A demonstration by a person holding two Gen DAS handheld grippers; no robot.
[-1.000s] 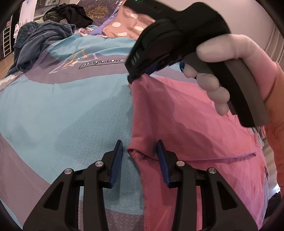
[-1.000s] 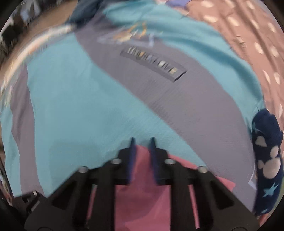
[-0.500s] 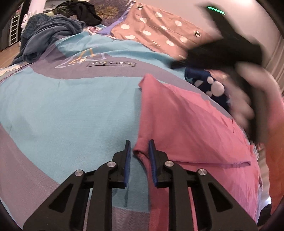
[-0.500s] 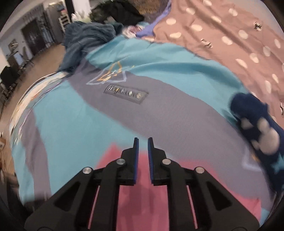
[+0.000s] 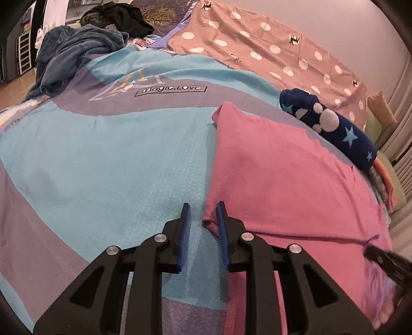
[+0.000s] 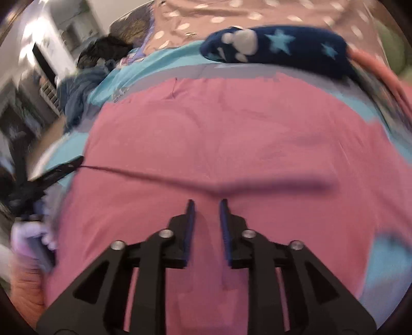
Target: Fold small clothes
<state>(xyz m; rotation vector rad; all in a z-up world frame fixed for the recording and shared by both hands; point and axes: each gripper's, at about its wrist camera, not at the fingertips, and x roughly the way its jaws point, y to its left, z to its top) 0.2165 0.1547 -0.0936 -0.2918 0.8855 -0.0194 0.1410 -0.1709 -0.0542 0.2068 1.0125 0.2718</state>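
Bed with teal and grey cover (image 5: 103,159), one pink garment (image 5: 283,180) spread flat on it, two grippers over it.

One navy star-print sock (image 5: 332,128) lies just past the garment's far edge; one dotted brown sheet (image 5: 270,51) beyond; one blue clothes heap (image 5: 69,56) and one black heap (image 5: 118,15) at the bed's far left corner. Left gripper (image 5: 201,215) sits at the garment's left edge, jaws slightly apart after closing then reopening a bit, hem corner between them, not pinched. Right gripper (image 6: 207,214) hovers over the garment's middle by a fold crease, jaws just opened, narrow gap, nothing held.
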